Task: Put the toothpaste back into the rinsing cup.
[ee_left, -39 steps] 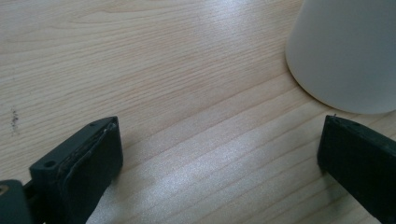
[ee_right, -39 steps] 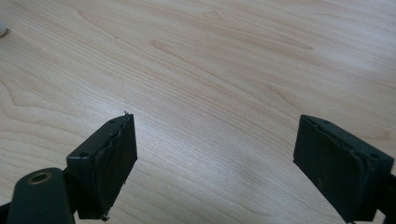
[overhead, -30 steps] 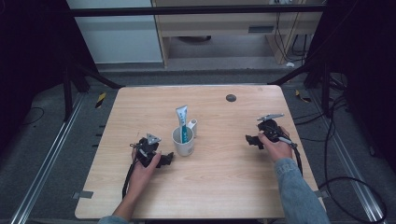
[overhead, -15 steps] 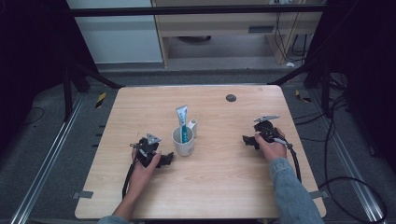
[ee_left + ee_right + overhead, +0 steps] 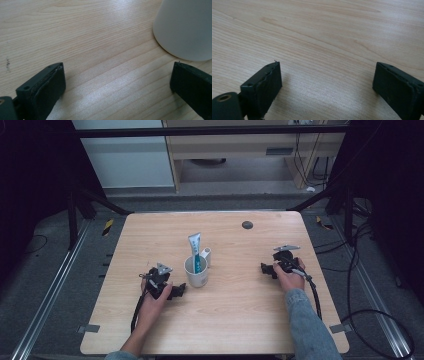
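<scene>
Two tongs rest wide and empty on the desk (image 5: 150, 230): the right tongs (image 5: 265, 270) have just opened further, well apart from the cup (image 5: 196, 274) holding toothpaste (image 5: 195, 251) beside the left tongs (image 5: 179, 291), suggesting the placing is finished.

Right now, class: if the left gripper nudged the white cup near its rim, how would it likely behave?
The white cup would probably tip rather than slide: the toothpaste tube stands tall above its rim, raising the weight. Its smooth wall looks slippery against the pads. It seems rigid, so it should keep its shape. The left gripper sits open beside it.
</scene>
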`<control>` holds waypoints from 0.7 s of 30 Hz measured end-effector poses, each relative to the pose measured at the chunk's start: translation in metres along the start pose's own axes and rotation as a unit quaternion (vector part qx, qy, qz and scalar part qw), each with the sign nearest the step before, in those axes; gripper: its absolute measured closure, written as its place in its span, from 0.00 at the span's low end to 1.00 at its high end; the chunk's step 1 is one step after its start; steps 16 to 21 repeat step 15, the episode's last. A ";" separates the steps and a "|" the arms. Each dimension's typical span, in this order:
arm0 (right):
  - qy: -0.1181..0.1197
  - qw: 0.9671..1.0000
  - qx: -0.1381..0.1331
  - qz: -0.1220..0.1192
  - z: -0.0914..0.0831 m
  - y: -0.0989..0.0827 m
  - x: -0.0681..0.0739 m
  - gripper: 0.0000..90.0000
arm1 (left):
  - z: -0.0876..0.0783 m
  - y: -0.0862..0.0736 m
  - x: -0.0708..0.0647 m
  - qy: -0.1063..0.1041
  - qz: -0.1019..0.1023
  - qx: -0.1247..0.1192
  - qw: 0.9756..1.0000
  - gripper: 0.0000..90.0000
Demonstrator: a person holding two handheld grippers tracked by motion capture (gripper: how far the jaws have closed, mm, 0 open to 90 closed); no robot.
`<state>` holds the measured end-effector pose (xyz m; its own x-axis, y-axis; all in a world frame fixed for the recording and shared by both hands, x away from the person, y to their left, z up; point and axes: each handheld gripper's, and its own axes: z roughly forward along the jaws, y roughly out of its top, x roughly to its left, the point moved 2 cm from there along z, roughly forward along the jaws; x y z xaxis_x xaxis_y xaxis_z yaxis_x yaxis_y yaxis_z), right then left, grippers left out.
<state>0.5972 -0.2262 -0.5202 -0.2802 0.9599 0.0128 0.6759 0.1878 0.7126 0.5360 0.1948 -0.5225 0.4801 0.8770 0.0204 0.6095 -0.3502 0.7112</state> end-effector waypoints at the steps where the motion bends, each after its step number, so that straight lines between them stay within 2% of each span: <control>1: -0.004 1.000 -0.005 0.000 0.001 -0.001 0.000 0.08 | 0.000 0.000 0.000 0.000 0.000 0.000 1.000 0.00; 2: -0.009 1.000 -0.016 0.006 0.002 -0.002 -0.001 0.08 | 0.000 0.000 0.000 0.000 0.000 0.000 1.000 0.00; 21: -0.003 1.000 -0.012 0.005 0.001 -0.004 0.004 0.06 | 0.000 0.000 0.000 0.000 0.000 0.000 1.000 0.00</control>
